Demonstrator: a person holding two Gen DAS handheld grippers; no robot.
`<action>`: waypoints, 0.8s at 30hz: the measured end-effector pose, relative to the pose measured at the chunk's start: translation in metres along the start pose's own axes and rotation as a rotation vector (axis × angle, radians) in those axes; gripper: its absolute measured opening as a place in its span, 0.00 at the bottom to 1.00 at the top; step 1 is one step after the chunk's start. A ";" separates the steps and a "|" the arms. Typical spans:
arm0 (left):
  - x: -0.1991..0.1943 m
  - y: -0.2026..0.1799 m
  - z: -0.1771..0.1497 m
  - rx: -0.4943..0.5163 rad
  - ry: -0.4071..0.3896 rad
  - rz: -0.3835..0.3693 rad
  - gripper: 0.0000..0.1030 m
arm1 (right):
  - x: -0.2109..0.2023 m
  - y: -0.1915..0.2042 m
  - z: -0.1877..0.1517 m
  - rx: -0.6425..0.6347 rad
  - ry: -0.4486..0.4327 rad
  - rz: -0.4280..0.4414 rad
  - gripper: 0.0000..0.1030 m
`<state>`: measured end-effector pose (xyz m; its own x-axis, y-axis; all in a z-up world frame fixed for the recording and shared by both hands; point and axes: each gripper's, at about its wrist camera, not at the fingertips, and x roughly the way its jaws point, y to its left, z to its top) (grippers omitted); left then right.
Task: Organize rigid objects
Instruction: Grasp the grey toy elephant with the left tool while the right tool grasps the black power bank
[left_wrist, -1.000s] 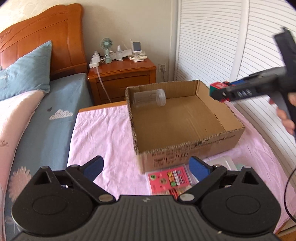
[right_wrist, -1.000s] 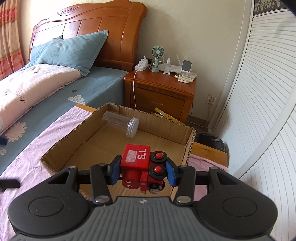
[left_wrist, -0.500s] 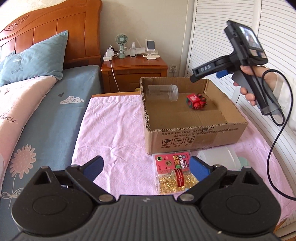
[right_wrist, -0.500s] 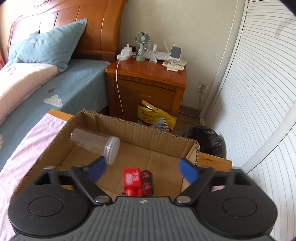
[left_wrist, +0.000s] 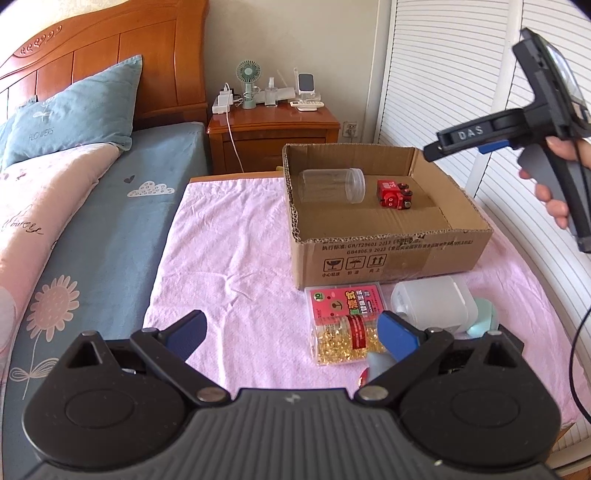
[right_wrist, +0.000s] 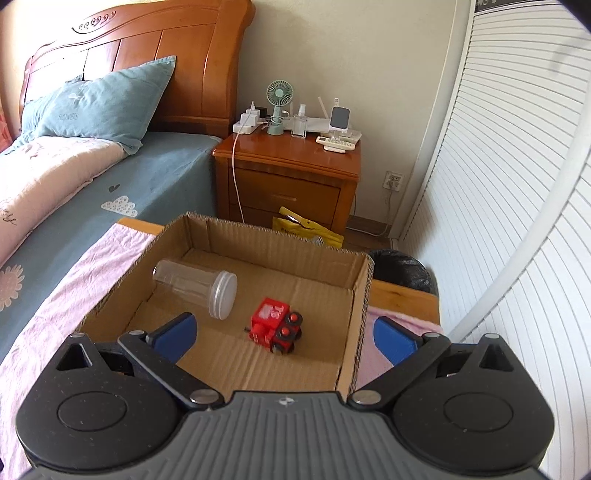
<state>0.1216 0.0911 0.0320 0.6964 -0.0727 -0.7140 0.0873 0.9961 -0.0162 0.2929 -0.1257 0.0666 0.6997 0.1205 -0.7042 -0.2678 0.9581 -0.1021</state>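
Cardboard box (left_wrist: 388, 251) is sitting on the pink cloth (left_wrist: 236, 266), holding a red toy train (right_wrist: 276, 325) on its side beside a clear jar (right_wrist: 195, 286) lying flat; you are holding the right gripper (right_wrist: 282, 332) above the box, jaws spread and empty; your left gripper (left_wrist: 291, 332) is hovering released over the cloth, near a packet of gold pins (left_wrist: 345, 325) and a white container (left_wrist: 432, 299).
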 end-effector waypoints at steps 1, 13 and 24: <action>-0.001 -0.001 -0.001 0.003 -0.001 0.001 0.96 | -0.003 0.000 -0.005 0.004 0.006 -0.004 1.00; 0.000 -0.008 -0.017 0.028 0.026 -0.020 0.96 | -0.053 -0.001 -0.096 0.018 0.014 0.053 1.00; 0.002 -0.017 -0.030 0.047 0.057 -0.068 0.96 | -0.061 0.004 -0.199 -0.006 0.170 0.049 1.00</action>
<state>0.0996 0.0753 0.0100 0.6464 -0.1358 -0.7508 0.1673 0.9853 -0.0341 0.1170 -0.1813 -0.0307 0.5635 0.1206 -0.8172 -0.3032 0.9504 -0.0688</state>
